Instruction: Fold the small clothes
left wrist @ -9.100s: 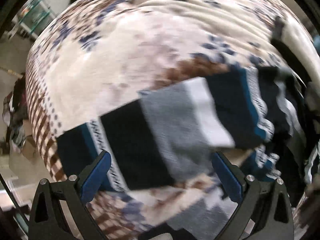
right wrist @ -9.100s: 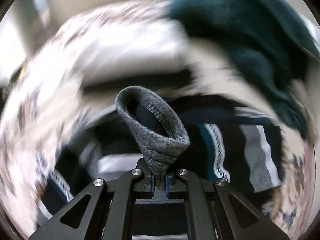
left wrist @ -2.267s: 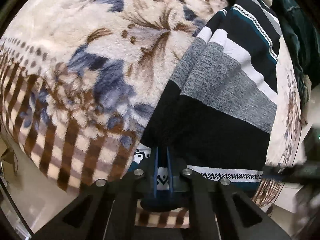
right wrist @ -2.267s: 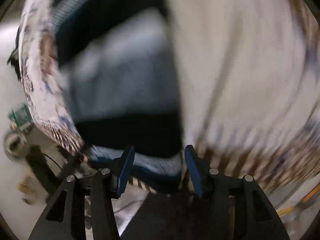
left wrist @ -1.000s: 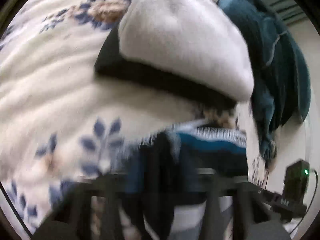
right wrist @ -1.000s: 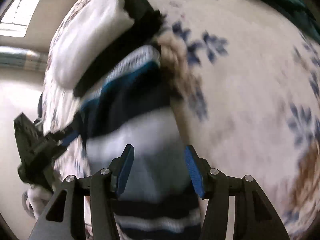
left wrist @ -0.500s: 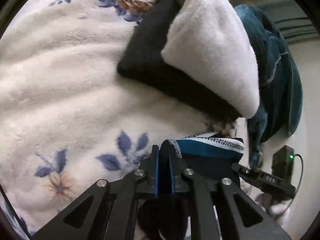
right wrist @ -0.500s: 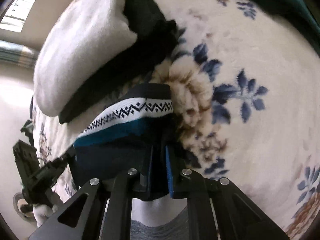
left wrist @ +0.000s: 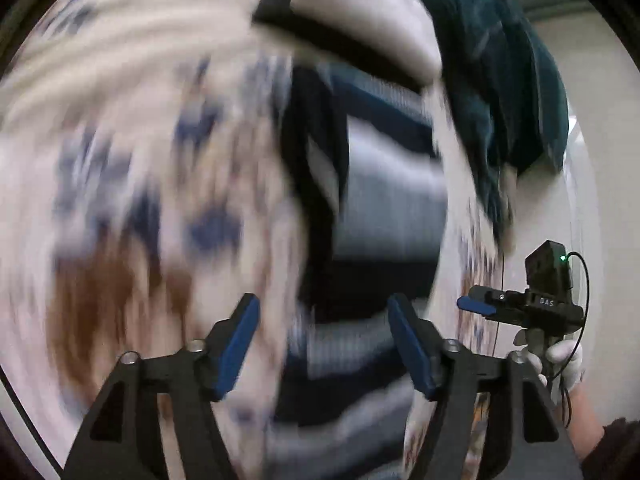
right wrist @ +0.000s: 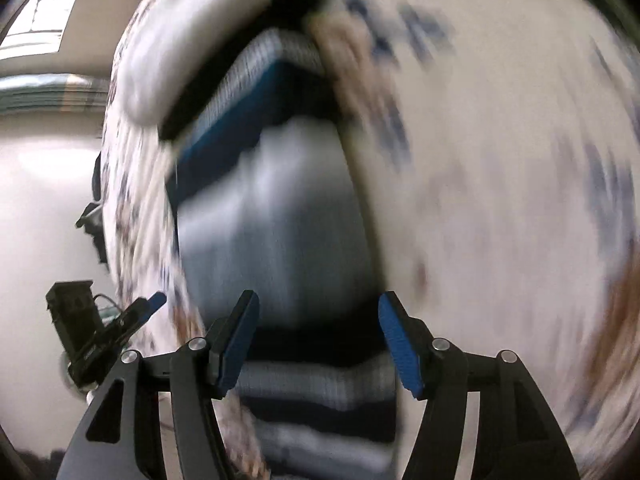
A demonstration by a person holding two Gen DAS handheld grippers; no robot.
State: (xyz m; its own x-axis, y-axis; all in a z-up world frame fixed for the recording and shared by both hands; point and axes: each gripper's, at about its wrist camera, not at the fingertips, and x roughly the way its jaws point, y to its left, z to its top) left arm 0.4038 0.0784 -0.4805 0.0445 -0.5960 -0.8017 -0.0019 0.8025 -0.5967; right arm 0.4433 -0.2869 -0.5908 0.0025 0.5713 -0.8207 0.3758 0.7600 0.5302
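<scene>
The striped garment, in black, grey, white and teal bands, lies folded over on the flowered blanket. Both views are blurred by motion. My left gripper hangs above the garment's near part, its jaws opening, with nothing pressed between the blue pads. In the right wrist view the same garment stretches away from my right gripper, whose jaws are also opening and grip nothing. At the far right of the left wrist view, the right gripper is held by a white-gloved hand.
A white and black folded stack lies beyond the striped garment. A dark teal garment is heaped at the right. The blanket's edge drops off at the left of the right wrist view, where the left gripper shows.
Half a second ago both grippers were shut on the garment's patterned edge near the white stack. Both have since let go, opened and pulled back toward me along the garment.
</scene>
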